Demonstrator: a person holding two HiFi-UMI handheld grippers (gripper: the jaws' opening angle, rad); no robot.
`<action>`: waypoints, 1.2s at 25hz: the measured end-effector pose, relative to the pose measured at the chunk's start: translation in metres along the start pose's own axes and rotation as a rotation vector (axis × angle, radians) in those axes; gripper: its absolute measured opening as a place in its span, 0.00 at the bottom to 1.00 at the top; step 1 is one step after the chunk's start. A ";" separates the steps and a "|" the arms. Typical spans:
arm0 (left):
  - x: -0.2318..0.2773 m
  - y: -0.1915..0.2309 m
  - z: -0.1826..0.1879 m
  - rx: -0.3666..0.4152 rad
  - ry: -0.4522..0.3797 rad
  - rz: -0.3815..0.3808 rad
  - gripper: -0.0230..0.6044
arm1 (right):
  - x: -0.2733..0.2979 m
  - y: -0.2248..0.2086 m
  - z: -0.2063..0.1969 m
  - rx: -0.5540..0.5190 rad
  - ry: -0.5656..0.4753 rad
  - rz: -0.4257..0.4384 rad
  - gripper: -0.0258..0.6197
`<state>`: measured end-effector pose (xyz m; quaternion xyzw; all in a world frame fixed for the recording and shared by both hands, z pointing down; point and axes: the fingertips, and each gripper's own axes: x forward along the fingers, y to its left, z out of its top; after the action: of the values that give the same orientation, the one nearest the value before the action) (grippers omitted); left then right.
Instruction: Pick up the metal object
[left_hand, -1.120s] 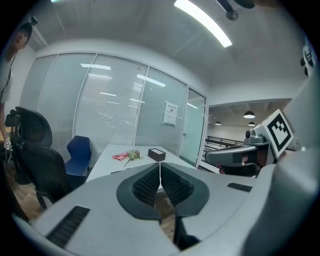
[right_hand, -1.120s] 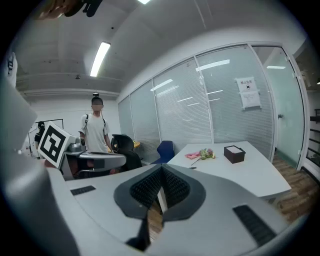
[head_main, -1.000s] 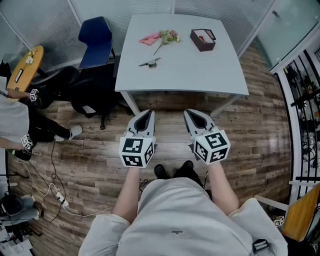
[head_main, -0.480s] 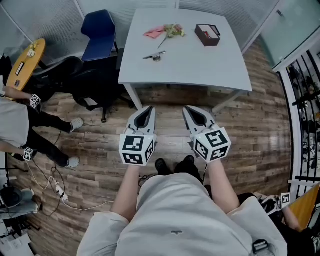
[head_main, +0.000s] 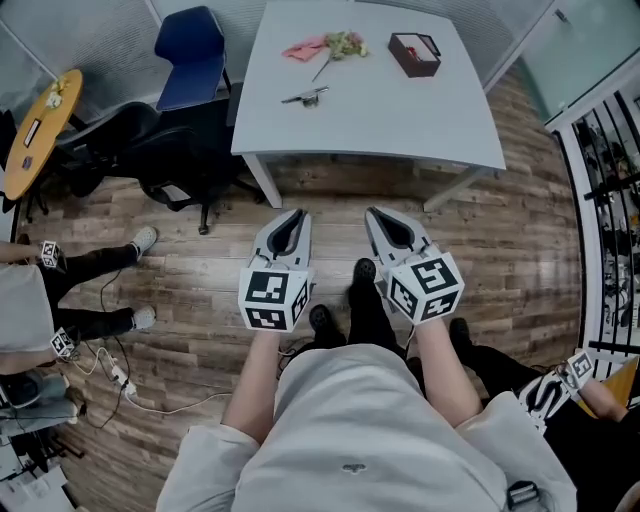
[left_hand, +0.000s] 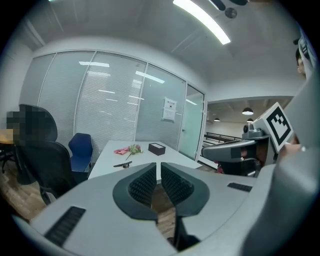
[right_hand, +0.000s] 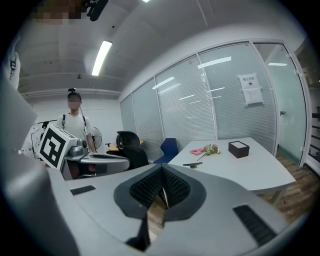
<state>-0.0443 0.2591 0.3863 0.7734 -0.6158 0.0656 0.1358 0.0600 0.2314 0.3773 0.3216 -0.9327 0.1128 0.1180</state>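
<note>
**Round tabletop** (head_main: 35, 130), one: yellow, wood-toned, at the far left edge.

**Chairs**, two:
- One black office chair (head_main: 150, 150), padded, on a spoked base.
- One blue chair (head_main: 188, 55) with a smooth moulded seat, just beside the bench's left side.

**Bench** (head_main: 400, 125), one: pale grey, flat matt rectangular top on white splayed legs. It carries four things:
- Pink cloth (head_main: 303, 48), one: soft and crumpled.
- Metal object (head_main: 305, 97), one: slim, elongated, dark grey. It lies flat on the bench's left part, nearer the person than the cloth, and well apart from both grippers.
- Flower (head_main: 340, 45), one: thin stem and pale bunched head, just beside the cloth.
- Box (head_main: 414, 54), one: small, dark, rectangular.

**Floor** (head_main: 200, 250): wood-pattern planks in brown and grey.

**Left gripper** (head_main: 297, 214), one: grey plastic shell with ribbed black pads. The pads are pressed together with nothing between them, and it is held over the floor short of the bench.

**Right gripper** (head_main: 372, 212), one: same make, pads likewise pressed together on nothing, beside the left one.

**Marker cubes**, two: white with black square patterns, one on each gripper (head_main: 273, 300) (head_main: 424, 288).

**Railing** (head_main: 612, 200), one: black metal bars at the far right.
</note>
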 end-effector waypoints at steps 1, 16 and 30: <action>0.002 0.000 -0.002 -0.001 0.005 0.002 0.07 | 0.001 -0.002 -0.001 0.003 0.004 -0.001 0.05; 0.054 0.019 0.006 -0.009 0.028 0.039 0.18 | 0.048 -0.039 0.000 0.014 0.066 0.040 0.14; 0.139 0.049 0.050 0.017 0.028 0.089 0.25 | 0.118 -0.107 0.044 0.010 0.065 0.086 0.25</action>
<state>-0.0628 0.1051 0.3823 0.7455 -0.6469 0.0876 0.1347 0.0307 0.0688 0.3846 0.2782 -0.9407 0.1326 0.1416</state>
